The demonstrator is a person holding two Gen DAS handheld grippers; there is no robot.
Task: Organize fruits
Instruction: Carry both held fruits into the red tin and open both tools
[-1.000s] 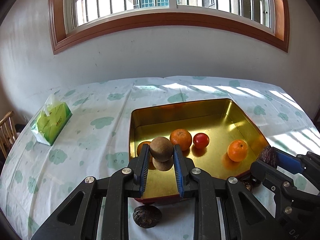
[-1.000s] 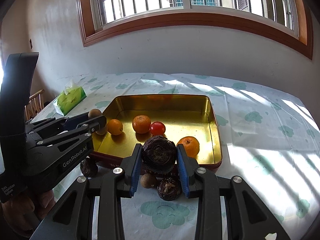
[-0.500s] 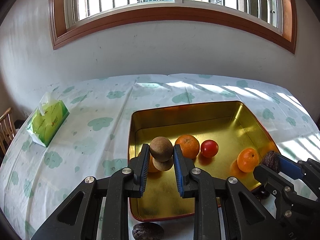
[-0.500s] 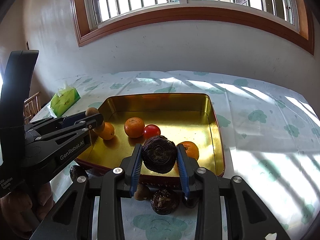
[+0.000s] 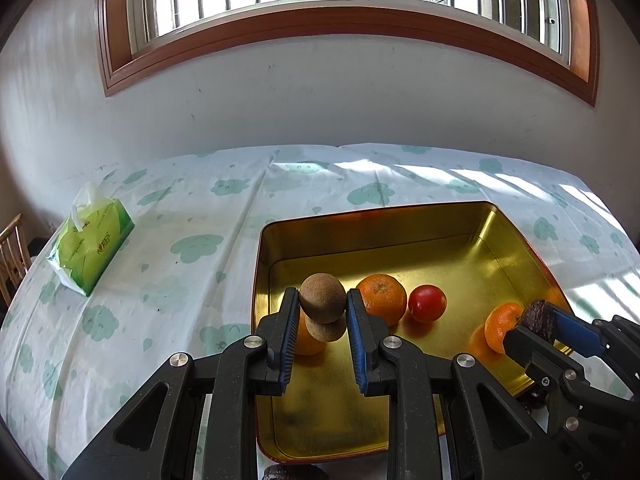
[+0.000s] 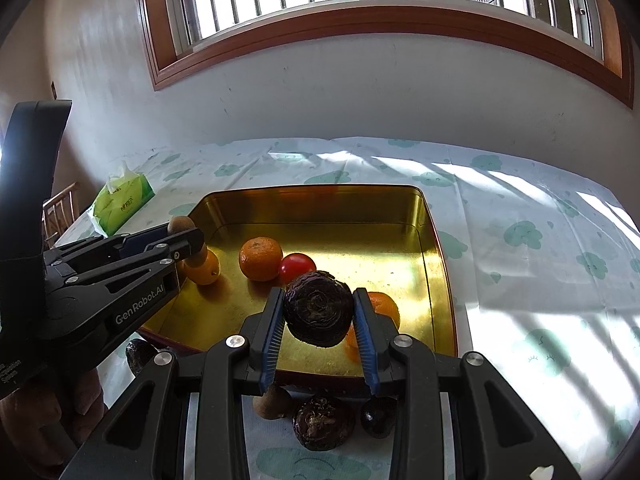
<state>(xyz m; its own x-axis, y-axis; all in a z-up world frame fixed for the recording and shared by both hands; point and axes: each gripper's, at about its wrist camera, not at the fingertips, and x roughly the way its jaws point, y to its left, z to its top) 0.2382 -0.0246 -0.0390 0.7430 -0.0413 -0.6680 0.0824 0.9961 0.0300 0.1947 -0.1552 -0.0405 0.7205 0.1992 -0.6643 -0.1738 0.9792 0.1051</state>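
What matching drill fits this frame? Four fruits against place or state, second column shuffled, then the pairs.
Things:
1. brown round fruit
2. dark purple fruit
3. red tomato
4. dark wrinkled fruit

Places:
A. on the tablecloth, in front of the gold tray
B. held in the left gripper
C. lying inside the tray
D. held in the right gripper

Pairs: 1-B, 2-D, 3-C, 4-A

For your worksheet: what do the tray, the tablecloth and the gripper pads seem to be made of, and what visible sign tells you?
Tray: likely metal, glossy gold inside; it mirrors the fruit. Tablecloth: probably thin plastic or coated fabric; crease lines, printed green clouds. Gripper pads: blue, ribbed, perhaps rubber or plastic.
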